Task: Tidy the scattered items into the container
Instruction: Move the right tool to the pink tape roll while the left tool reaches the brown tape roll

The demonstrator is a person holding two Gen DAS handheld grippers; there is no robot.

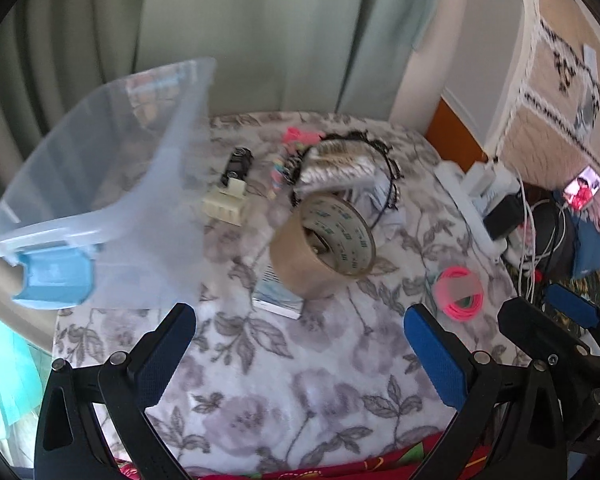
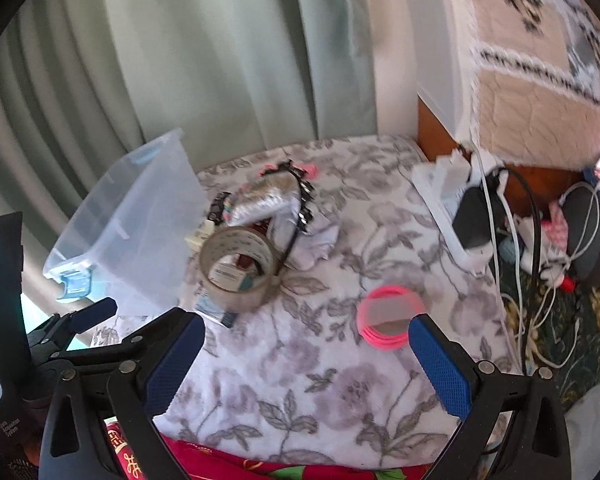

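Translucent plastic container (image 1: pixel 100 184) with blue latch stands beside brown tape roll (image 1: pixel 324 248); both grippers spread wide, unladen.

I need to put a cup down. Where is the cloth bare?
Bare: the near cloth between the tape roll, the pink bands and the front edge. Crowded: behind the tape, around the headband, beside the clear bin.

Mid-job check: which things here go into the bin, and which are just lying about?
For the job:
clear plastic bin
brown tape roll
pink bangles
black headband
cream hair claw
small box under the tape

Just lying about:
white power strip with chargers
cables on the floor
curtain
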